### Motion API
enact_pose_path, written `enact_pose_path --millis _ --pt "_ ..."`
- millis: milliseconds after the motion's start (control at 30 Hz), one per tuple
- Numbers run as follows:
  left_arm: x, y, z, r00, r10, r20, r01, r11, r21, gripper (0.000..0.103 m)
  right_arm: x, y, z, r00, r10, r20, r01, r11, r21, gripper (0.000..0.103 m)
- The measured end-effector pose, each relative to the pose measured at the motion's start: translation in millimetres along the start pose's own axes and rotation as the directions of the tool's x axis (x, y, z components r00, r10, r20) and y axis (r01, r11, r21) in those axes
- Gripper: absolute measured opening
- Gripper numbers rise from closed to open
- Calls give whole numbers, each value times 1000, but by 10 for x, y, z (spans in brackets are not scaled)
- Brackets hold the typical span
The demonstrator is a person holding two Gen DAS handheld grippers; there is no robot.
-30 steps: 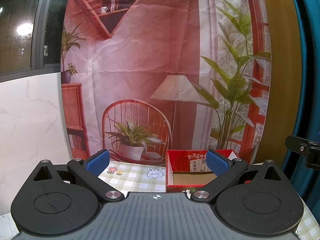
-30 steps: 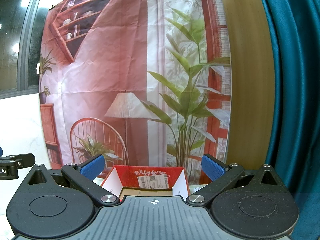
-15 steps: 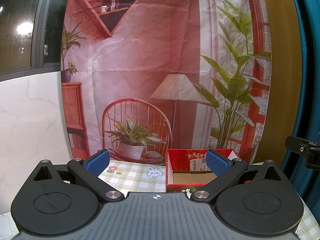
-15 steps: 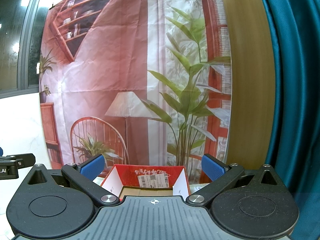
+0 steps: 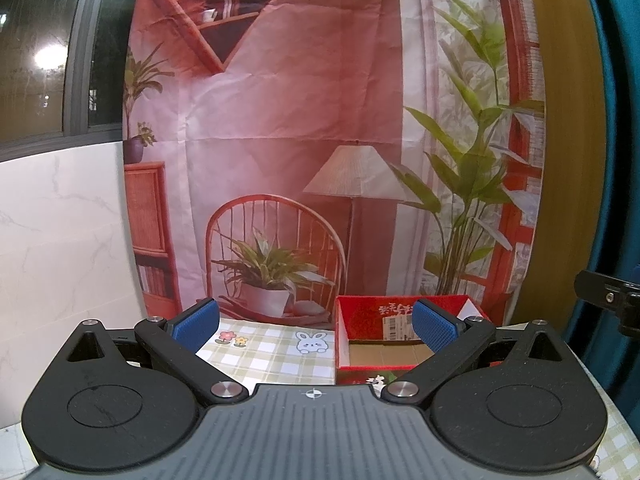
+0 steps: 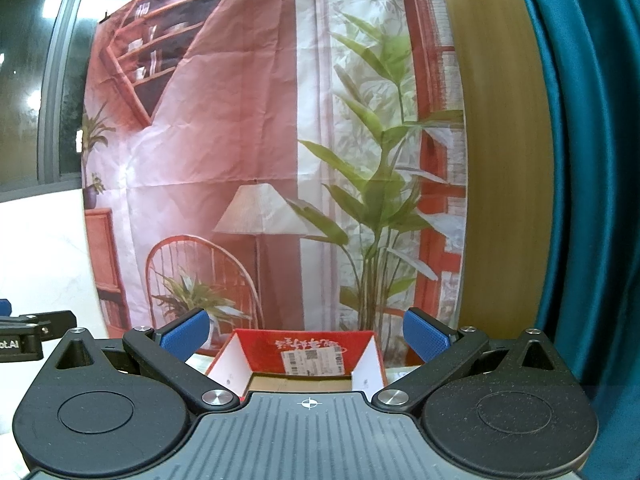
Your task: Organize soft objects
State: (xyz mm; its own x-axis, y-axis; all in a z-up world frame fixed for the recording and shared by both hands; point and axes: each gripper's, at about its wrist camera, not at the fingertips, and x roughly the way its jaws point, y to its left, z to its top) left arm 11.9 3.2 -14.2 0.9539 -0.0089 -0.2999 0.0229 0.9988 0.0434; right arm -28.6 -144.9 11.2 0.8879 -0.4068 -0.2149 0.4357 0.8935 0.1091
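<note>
Hovering with jaws spread wide and empty, the right gripper is facing the red box squarely ahead, while the equally open left gripper is seeing it off to its right, no soft objects showing.

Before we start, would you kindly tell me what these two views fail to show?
- Soft objects: none visible in either view.
- Red cardboard box floor: left view, partly behind the left tongs; right view, hidden by the right tongs body.
- Box label print: too small to read.
</note>
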Motion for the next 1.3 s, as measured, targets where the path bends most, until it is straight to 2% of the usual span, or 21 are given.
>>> enact_pose_path --millis 267,533,700,767,833,1033,1200,1300 --pt "225 60 -203 999 -2 -35 -1 998 -63 103 132 7 -380 999 51 1 -51 998 22 103" --pt "533 -14 -553 996 28 -86 -30 999 -25 103 400 -59 -856 997 54 -45 -53 998 37 103" --pt "733 -125 -774 994 -10 -112 12 1000 18 103 587 -128 -1141 994 36 -106 -33 999 38 103" --pt "804 -177 -859 994 -31 -109 35 999 34 103 679 -184 -1242 987 67 -147 -61 997 41 103" --pt "882 -244 -918 991 -49 -121 55 997 49 103 756 -221 -1340 982 62 -177 -57 998 31 103" --pt "1234 -411 -1071 961 -135 -241 146 989 26 103 980 -353 -1592 968 26 -250 -29 999 -11 103" --pt "1480 -548 -1182 940 -171 -296 183 983 15 102 1102 -486 -1760 955 49 -292 -56 998 -14 102" --pt "1591 -642 -1218 929 -193 -314 211 977 22 96 1180 -506 -1832 945 72 -320 -88 996 -34 94"
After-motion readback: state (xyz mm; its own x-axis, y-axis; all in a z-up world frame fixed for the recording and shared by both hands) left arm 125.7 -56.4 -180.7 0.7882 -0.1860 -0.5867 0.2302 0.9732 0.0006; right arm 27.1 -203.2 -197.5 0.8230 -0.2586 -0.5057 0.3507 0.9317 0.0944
